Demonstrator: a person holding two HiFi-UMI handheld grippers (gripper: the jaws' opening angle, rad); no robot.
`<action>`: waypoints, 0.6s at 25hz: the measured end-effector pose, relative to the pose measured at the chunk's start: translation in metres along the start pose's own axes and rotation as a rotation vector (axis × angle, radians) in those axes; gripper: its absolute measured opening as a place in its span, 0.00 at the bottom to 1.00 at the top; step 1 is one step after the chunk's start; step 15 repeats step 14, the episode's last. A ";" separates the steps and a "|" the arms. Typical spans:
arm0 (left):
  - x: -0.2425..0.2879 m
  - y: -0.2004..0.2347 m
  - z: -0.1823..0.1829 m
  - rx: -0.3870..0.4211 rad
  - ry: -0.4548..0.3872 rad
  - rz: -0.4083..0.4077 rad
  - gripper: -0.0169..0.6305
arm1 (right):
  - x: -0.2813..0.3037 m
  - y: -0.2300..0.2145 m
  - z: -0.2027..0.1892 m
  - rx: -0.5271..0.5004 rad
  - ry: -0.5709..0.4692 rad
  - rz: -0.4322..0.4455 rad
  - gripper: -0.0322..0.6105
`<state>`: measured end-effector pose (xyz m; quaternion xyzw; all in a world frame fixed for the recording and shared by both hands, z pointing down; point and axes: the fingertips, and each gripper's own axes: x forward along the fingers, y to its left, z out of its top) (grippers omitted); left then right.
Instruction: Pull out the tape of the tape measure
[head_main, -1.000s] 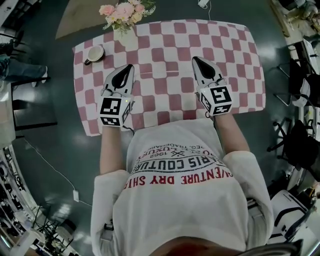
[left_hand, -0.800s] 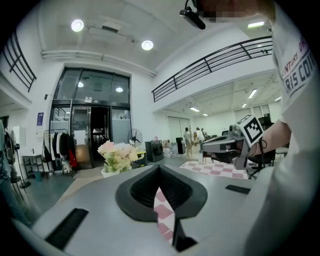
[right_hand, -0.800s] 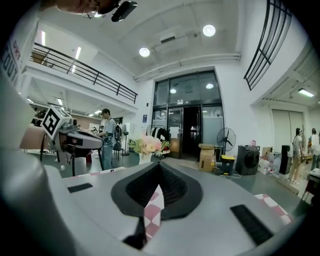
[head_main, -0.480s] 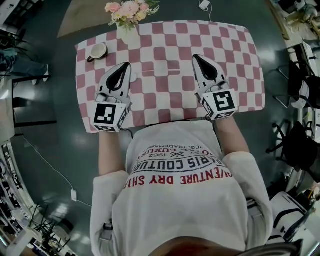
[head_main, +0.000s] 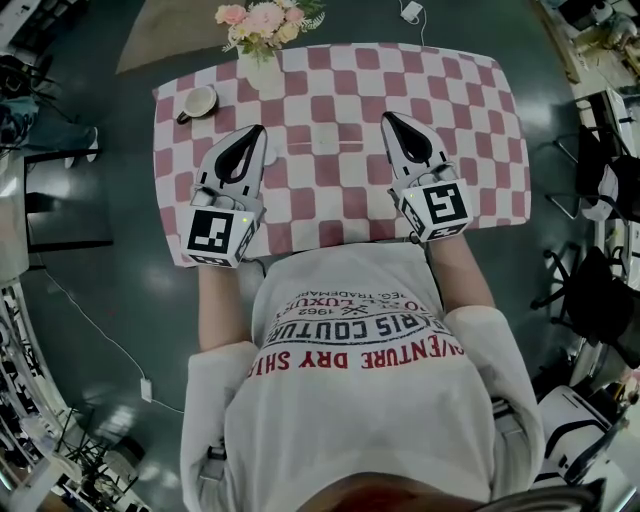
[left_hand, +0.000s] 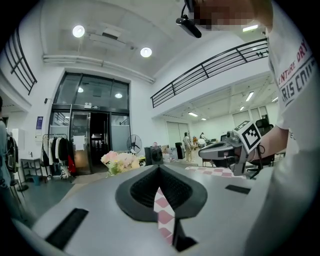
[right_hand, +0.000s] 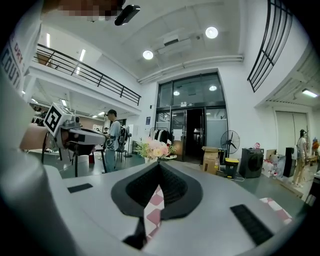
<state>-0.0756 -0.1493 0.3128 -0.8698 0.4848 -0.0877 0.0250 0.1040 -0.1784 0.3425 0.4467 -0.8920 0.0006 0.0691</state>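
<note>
Left gripper (left_hand: 159, 167): jaws closed, black pads meeting at a point, nothing between them. Behind the tips, the narrow gap between the grey fingers shows a strip of pink-and-white checked cloth (left_hand: 163, 220). Beyond the tips stands a bunch of pale pink flowers (left_hand: 120, 161); just right of it is a dark box (left_hand: 152, 155), possibly a speaker. Right gripper (left_hand: 201, 151) is held level at right, pointing left, marker cube (left_hand: 248, 135) next to the person's forearm (left_hand: 275, 142). White shirt (left_hand: 295, 75) with red lettering fills the right edge. Background: glass entrance doors (left_hand: 90, 135), standing fan (left_hand: 134, 144), clothes rack (left_hand: 56, 152), balcony railing (left_hand: 210, 67), round ceiling lights (left_hand: 78, 31)
</note>
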 end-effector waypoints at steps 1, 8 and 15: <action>0.001 0.001 0.000 0.002 0.001 0.001 0.05 | 0.001 -0.001 0.000 0.002 -0.002 -0.003 0.09; 0.004 0.011 -0.004 0.012 0.007 0.050 0.05 | 0.006 -0.003 -0.001 -0.003 0.002 -0.018 0.09; 0.007 0.012 -0.004 -0.020 -0.003 0.047 0.05 | 0.007 -0.004 -0.002 0.002 0.002 -0.022 0.09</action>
